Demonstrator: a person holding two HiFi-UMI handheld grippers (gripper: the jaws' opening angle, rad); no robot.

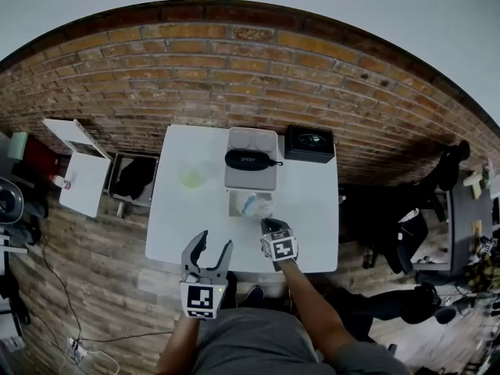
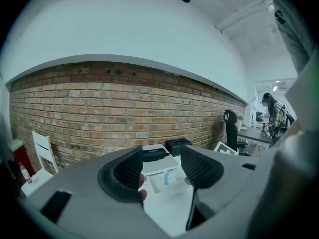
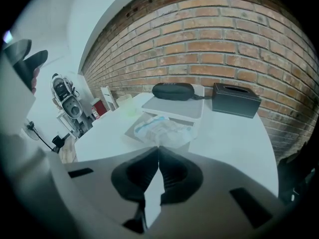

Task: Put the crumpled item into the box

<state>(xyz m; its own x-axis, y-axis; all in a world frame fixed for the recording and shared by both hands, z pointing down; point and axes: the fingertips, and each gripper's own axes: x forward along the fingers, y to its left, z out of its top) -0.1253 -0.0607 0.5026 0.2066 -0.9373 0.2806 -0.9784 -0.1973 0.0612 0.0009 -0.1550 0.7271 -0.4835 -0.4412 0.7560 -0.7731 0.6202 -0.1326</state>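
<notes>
**Step in hand:** placement, judged at or near completion. The crumpled wrapper (image 3: 164, 130) is thin white film with blue print, creased and puffy. It lies in the shallow box (image 3: 130, 132) at mid-table (image 1: 312, 201), just in front of a flat grey box (image 1: 251, 181) that carries a smooth black glasses case (image 1: 251, 159).

**Right gripper** (image 1: 266, 223): claw pressed together, with its tips at the wrapper's near edge. Whether a fold is nipped cannot be told.

**Left gripper** (image 1: 212, 246): claw spread, with nothing between, near the table's front edge.

**Next move, as judged:** confirm that the film sits inside the box walls. Light film tends to spring back, so tuck in any overhang gently and avoid dragging it out.
</notes>
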